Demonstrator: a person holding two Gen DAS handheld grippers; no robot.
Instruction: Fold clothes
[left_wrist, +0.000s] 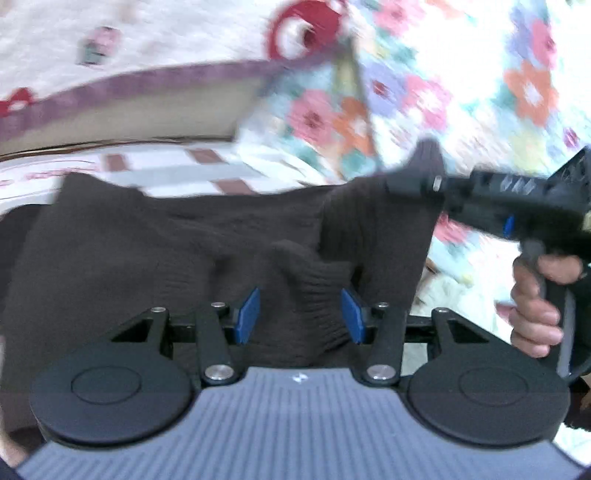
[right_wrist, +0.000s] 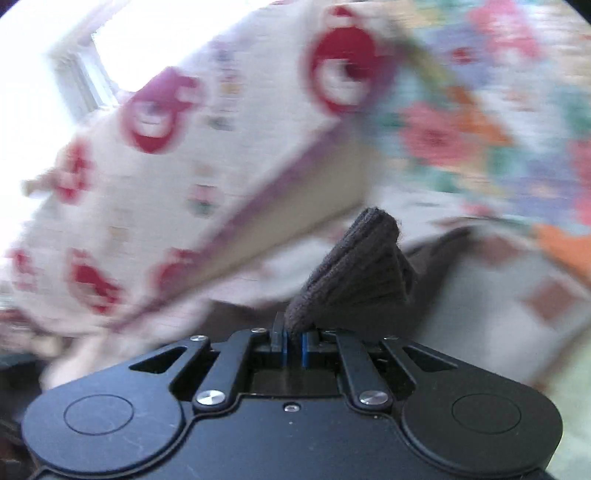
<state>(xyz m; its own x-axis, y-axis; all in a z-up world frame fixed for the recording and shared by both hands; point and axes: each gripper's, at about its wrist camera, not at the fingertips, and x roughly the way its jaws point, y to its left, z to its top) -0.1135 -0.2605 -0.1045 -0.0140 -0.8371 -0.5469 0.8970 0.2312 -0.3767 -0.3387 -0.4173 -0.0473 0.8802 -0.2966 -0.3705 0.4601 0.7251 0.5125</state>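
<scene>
A checked bedcover (left_wrist: 177, 168) carries the dark brown knitted sweater (left_wrist: 147, 243).

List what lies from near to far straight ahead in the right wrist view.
Right gripper, shut on the garment → bunched ribbed edge of the dark brown knit garment → checked sheet → cream pillow with red prints and floral quilt, both blurred.

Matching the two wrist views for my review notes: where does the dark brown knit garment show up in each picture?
Left wrist: the dark brown knit garment spans the middle, its ribbed edge between the left gripper's open fingers.
Right wrist: a bunched ribbed corner rises at centre, clamped in the right gripper.
Shared landmark: the cream cloth with red prints, beside the floral fabric.
</scene>
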